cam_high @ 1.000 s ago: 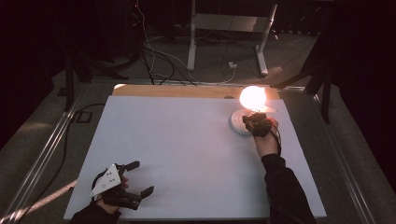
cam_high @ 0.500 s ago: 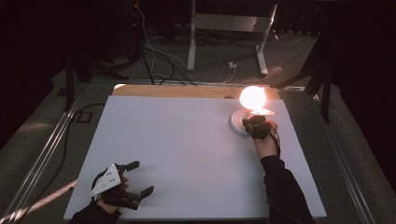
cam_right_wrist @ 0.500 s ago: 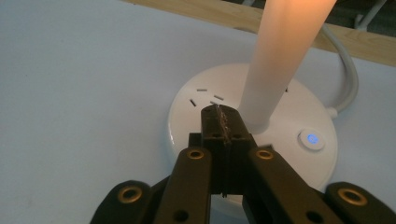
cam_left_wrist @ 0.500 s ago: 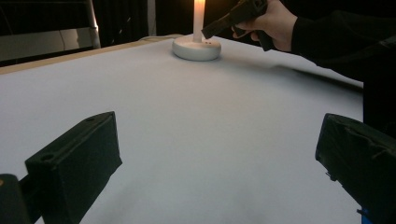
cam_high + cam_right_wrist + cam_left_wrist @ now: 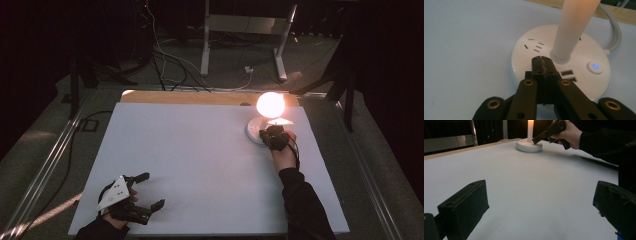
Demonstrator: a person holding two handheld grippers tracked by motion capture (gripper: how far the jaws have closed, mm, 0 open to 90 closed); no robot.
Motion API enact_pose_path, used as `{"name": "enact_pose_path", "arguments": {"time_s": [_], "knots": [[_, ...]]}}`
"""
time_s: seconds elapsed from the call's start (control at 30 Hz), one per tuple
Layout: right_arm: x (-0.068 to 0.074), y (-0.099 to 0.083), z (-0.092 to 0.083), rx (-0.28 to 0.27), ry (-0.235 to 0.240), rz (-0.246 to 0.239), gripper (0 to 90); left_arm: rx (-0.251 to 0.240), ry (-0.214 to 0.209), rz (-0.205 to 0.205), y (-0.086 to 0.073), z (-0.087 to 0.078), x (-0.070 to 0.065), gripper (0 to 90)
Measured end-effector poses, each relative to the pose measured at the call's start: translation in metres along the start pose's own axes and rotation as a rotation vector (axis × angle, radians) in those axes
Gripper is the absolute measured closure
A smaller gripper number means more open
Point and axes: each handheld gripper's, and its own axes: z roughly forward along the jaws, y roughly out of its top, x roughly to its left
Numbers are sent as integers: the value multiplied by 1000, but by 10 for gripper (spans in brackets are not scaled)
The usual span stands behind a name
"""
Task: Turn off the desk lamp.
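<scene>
High view: white table (image 5: 200,165) fills centre frame, dark room around it, cables (image 5: 165,60) on floor at top.
Lamp: lit, at right of centre in the high view; glowing bulb (image 5: 270,104) above a round white base (image 5: 254,131) on the table near its far right edge.
Base detail: right gripper view shows the stem (image 5: 574,27) rising from base centre, socket slots (image 5: 535,46) upper left of it, USB ports (image 5: 569,76) below the stem, a blue-lit power button (image 5: 595,66) at right, a white cord (image 5: 615,30) leaving upper right.
Right gripper (image 5: 274,136): held by right hand (image 5: 284,155), just beside the lamp base on its near side; jaws pressed together with nothing between them, tips over the base just in front of the stem. Contact with base: cannot tell.
Left gripper (image 5: 147,191): lower left of the high view, at the table's near edge, grey plate (image 5: 114,192) on top; jaws spread wide, nothing between them.
Left gripper view: two black jaws far apart at bottom corners, bare table between; lamp base (image 5: 529,145) and right hand (image 5: 571,135) with its gripper at top of frame.
Sleeve (image 5: 305,205): black, lower right of the high view.
</scene>
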Motion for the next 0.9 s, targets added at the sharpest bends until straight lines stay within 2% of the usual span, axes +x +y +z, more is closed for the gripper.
{"name": "enact_pose_path", "arguments": {"time_s": [0.47,0.9], "knots": [[2,2,0,3,-1,-7,899,2,1,1,0,0,0,6],[1,17,-18,-42,1,-17,898,3,2,1,0,0,0,6]]}}
